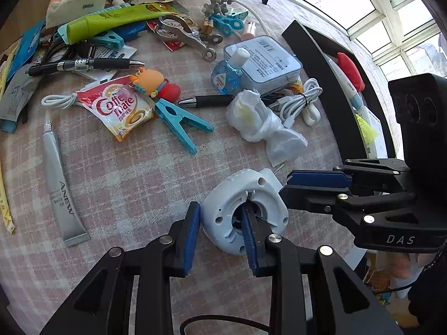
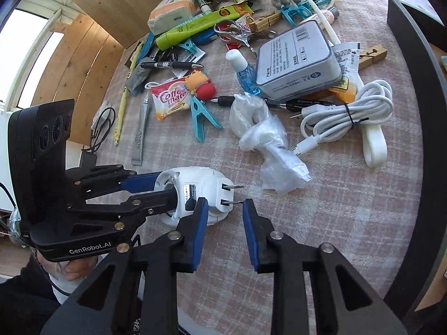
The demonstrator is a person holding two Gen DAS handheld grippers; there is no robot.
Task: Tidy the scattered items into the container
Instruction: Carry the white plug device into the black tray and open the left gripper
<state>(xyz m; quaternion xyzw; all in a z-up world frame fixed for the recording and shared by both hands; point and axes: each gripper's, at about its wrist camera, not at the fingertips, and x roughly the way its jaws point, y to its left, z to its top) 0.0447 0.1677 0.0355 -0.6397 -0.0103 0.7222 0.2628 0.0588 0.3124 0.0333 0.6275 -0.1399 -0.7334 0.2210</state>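
While the white plug-in device [image 1: 245,212] is lying on the checked surface [image 1: 139,184], the left hand-held gripper [image 1: 220,234] is gripping its wall, one finger inside its hollow; the right hand-held gripper [image 2: 225,234] is standing open, its fingers on either side of the plug prongs [image 2: 233,194]. Behind it, the crumpled plastic bag [image 2: 268,142] is lying near.

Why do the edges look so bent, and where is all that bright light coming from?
Left wrist view: the fisheye lens bows the black tray rim, and the windows at upper right are blown out white. Right wrist view: the same curving bends the wooden wall; daylight glares on the crumpled plastic bag and the white plug device.
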